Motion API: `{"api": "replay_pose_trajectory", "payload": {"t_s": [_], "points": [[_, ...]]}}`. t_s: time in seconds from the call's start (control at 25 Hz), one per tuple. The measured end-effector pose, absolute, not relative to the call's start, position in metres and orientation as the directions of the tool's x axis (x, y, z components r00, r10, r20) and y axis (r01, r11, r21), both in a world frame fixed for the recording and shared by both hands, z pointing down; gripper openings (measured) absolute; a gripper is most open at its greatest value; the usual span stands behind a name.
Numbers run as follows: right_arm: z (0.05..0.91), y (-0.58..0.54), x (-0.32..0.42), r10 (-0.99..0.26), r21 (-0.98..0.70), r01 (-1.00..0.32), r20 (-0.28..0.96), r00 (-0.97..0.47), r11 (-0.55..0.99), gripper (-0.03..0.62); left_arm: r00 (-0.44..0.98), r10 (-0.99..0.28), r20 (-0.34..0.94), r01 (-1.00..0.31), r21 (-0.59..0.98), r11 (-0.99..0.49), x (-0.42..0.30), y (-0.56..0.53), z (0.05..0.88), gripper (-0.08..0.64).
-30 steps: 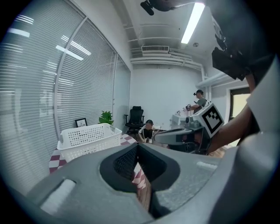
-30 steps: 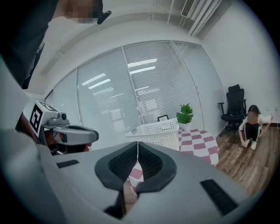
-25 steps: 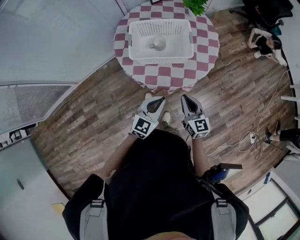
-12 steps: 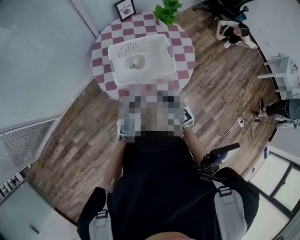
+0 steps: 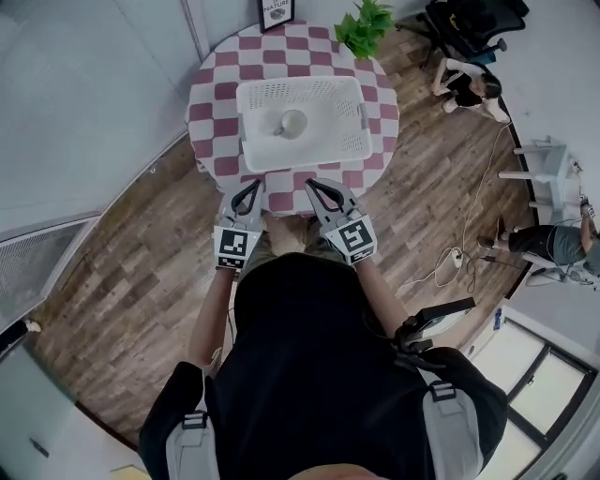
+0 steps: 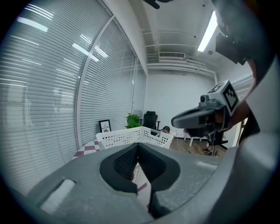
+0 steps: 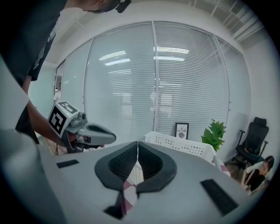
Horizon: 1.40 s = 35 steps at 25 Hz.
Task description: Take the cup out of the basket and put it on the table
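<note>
A white cup (image 5: 292, 123) stands inside the white perforated basket (image 5: 347, 141) on the round table (image 5: 211, 112) with a pink and white checked cloth. My left gripper (image 5: 252, 186) and right gripper (image 5: 312, 185) hang side by side at the table's near edge, short of the basket. Both are shut with nothing between their jaws. In the left gripper view the shut left gripper (image 6: 138, 144) points at the basket (image 6: 127, 137), with the right gripper (image 6: 175, 120) beside it. The right gripper view shows the right gripper (image 7: 138, 143) shut before the basket (image 7: 183, 147). Neither gripper view shows the cup.
A potted plant (image 5: 364, 26) and a framed picture (image 5: 277, 11) stand at the table's far side. A person (image 5: 469, 86) sits by an office chair (image 5: 473, 17) at the upper right. A cable (image 5: 459, 253) lies on the wood floor. Glass walls with blinds run along the left.
Both grippers have come forward from over the floor to the table's near edge. The table and basket now sit closer in the head view. Both jaws stay shut.
</note>
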State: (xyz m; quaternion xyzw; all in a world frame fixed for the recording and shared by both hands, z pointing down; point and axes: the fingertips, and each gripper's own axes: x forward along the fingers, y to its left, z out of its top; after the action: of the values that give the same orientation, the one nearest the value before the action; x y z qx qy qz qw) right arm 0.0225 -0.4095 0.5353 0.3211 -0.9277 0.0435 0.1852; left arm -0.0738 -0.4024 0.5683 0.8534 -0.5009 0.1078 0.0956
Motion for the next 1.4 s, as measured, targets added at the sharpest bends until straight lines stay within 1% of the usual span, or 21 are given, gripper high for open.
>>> {"api": "replay_pose_trajectory", "payload": {"t_s": [0.16, 0.28, 0.4, 0.48, 0.6, 0.68, 0.76, 0.8, 0.88, 0.96, 1.16, 1.32, 1.4], "points": [[0.544, -0.442, 0.018, -0.543, 0.150, -0.534, 0.421, -0.727, 0.832, 0.012, 0.404, -0.873, 0.273, -0.912, 0.051, -0.407, -0.096, -0.411, 0.572, 0.005], [0.546, -0.479, 0.019, -0.485, 0.229, -0.429, 0.474, -0.735, 0.874, 0.012, 0.332, -0.907, 0.258, -0.943, 0.071, -0.325, -0.115, -0.418, 0.575, 0.005], [0.565, -0.509, 0.023, -0.389, 0.356, -0.202, 0.600, -0.699, 0.912, 0.012, 0.274, -0.930, 0.244, -0.961, 0.102, -0.256, -0.125, -0.414, 0.570, 0.005], [0.592, -0.526, 0.024, -0.321, 0.394, -0.030, 0.699, -0.639, 0.919, 0.012, 0.258, -0.936, 0.239, -0.965, 0.105, -0.239, -0.131, -0.407, 0.570, 0.005], [0.638, -0.540, 0.025, -0.239, 0.385, 0.195, 0.821, -0.519, 0.902, 0.014, 0.190, -0.945, 0.265, -0.977, 0.144, -0.156, -0.150, -0.386, 0.581, 0.005], [0.662, -0.545, 0.025, -0.177, 0.334, 0.291, 0.872, -0.456, 0.897, 0.014, 0.135, -0.948, 0.289, -0.981, 0.173, -0.087, -0.164, -0.370, 0.592, 0.005], [0.684, -0.547, 0.020, -0.101, 0.254, 0.335, 0.905, -0.413, 0.907, 0.023, 0.085, -0.945, 0.316, -0.982, 0.186, -0.026, -0.181, -0.355, 0.602, 0.005], [0.696, -0.546, 0.018, -0.068, 0.217, 0.355, 0.919, -0.387, 0.909, 0.038, 0.061, -0.943, 0.328, -0.982, 0.187, 0.002, -0.190, -0.347, 0.607, 0.005], [0.719, -0.545, 0.018, -0.023, 0.154, 0.399, 0.949, -0.315, 0.904, 0.102, 0.011, -0.939, 0.344, -0.980, 0.189, 0.058, -0.204, -0.330, 0.614, 0.005], [0.739, -0.544, 0.022, 0.003, 0.105, 0.426, 0.970, -0.244, 0.898, 0.142, -0.034, -0.935, 0.353, -0.974, 0.197, 0.109, -0.214, -0.316, 0.618, 0.005], [0.768, -0.552, 0.019, 0.004, 0.066, 0.433, 0.988, -0.157, 0.899, 0.169, -0.079, -0.918, 0.388, -0.961, 0.214, 0.173, -0.225, -0.294, 0.632, 0.005], [0.787, -0.557, 0.016, -0.019, 0.065, 0.485, 0.995, -0.099, 0.872, 0.169, -0.086, -0.900, 0.428, -0.959, 0.208, 0.190, -0.223, -0.283, 0.642, 0.005], [0.792, -0.558, 0.016, -0.019, 0.055, 0.488, 0.997, -0.079, 0.871, 0.169, -0.093, -0.887, 0.452, -0.959, 0.199, 0.202, -0.223, -0.277, 0.643, 0.005]]}}
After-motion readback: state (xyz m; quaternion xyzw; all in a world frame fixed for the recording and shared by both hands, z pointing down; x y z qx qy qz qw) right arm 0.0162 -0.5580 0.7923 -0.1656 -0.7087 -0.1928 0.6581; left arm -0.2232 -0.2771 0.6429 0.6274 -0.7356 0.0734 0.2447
